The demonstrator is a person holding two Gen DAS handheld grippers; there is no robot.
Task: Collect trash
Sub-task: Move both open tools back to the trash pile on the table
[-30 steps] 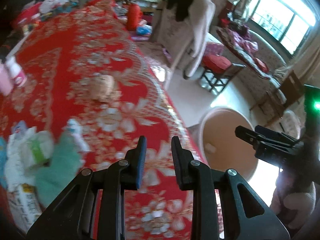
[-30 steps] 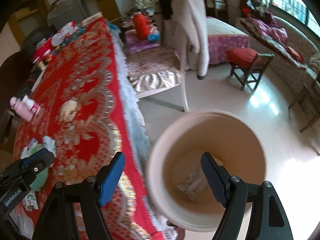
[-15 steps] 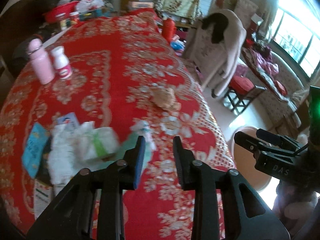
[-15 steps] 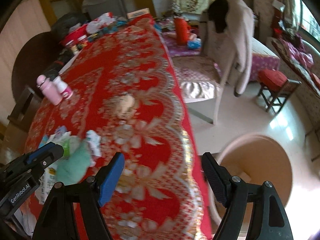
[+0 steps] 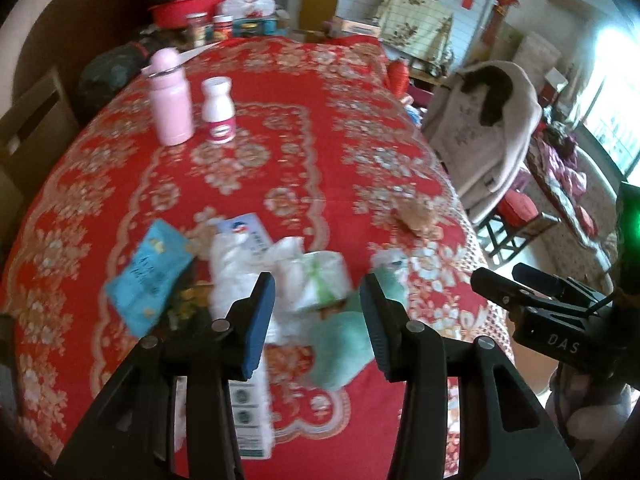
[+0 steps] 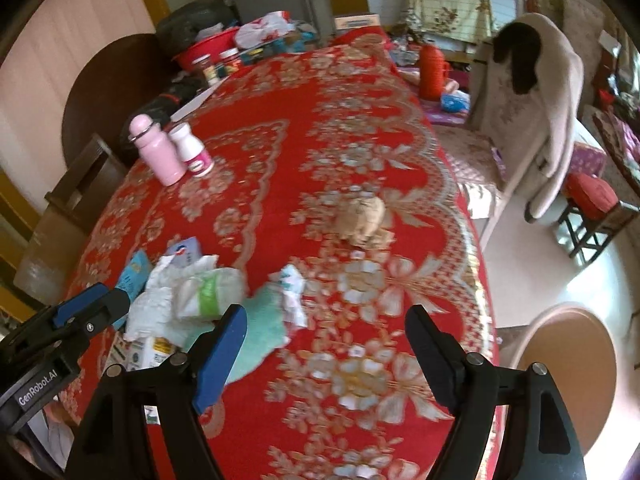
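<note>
**Both grippers over the trash heap, nothing held**

Red cloth (image 5: 304, 152) with a pale floral pattern fills most of both views, spread over a long table in a cluttered living room. From my left wrist view, the trash pile (image 5: 280, 276) sits in the lower middle of the frame: crumpled white paper, a white-and-green wrapper (image 5: 324, 280), a blue packet (image 5: 150, 276) at its left, a mint-green cloth (image 5: 344, 356) at its lower right and a printed carton (image 5: 250, 408) low in the frame. It is blurred, so I cannot read any labels.

My left gripper (image 5: 318, 324) hangs above that pile with its jaws apart; they have just been opening, and nothing is pinched between them. My right gripper (image 6: 324, 354) stands wide, released, over bare cloth just right of the mint cloth, and grips nothing.

A crumpled tan wad (image 6: 362, 220) lies alone near the centre of the right wrist view, well apart from the pile. A pink bottle (image 5: 170, 98) and a white bottle (image 5: 218, 110) stand upright side by side in the upper left of the left view. The round beige bin (image 6: 568, 356) shows at the lower right of the right view, on the floor beside the table. A chair draped with a pale coat (image 6: 532, 112) stands in the upper right.
</note>
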